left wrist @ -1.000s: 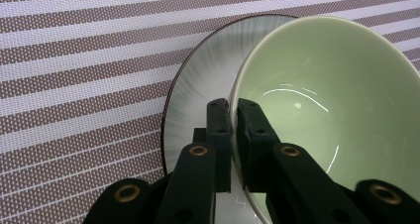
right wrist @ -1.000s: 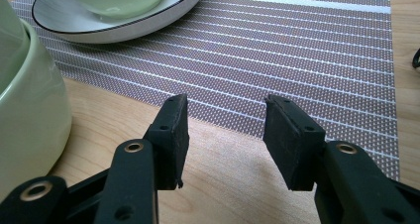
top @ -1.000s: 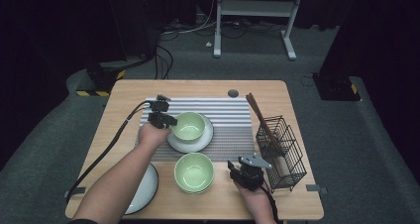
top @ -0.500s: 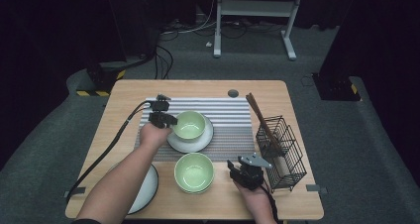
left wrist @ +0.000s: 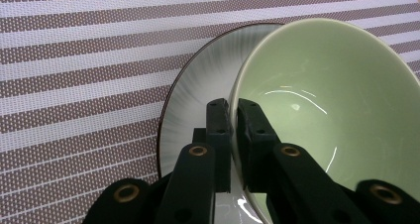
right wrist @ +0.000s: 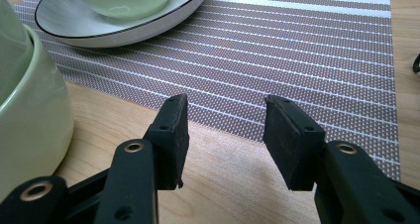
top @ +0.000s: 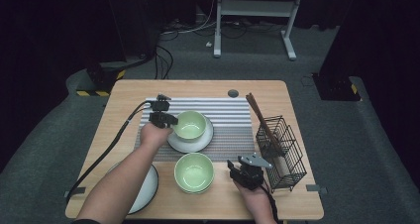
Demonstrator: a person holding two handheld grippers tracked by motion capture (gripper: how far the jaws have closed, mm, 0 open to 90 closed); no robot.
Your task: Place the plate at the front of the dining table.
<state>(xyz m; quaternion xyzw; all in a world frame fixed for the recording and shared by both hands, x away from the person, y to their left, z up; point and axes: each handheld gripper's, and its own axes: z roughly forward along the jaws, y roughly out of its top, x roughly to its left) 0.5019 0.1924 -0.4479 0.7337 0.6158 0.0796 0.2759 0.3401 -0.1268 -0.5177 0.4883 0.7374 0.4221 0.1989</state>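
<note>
Light wood of the counter (top: 297, 204) is seen nearest, where the right tongs (right wrist: 225, 135) are held low over its front edge with their jaws apart and nothing between them. Just to their left a pale green bowl (top: 194, 172) is stood on the wood, and a white plate with a dark rim (top: 147, 189) is partly covered by the person's left forearm. A black wire basket (top: 282, 152) with brown chopsticks (top: 260, 117) leaning in it is placed to the right. Farther off, a striped placemat (top: 237, 117) is spread, and on it a white saucer (left wrist: 193, 100) carries a second green bowl (left wrist: 337, 100). The left tongs (left wrist: 233, 135) are clamped on the rim of that bowl, one jaw outside and one inside; the bowl is seen tilted on the saucer.
</note>
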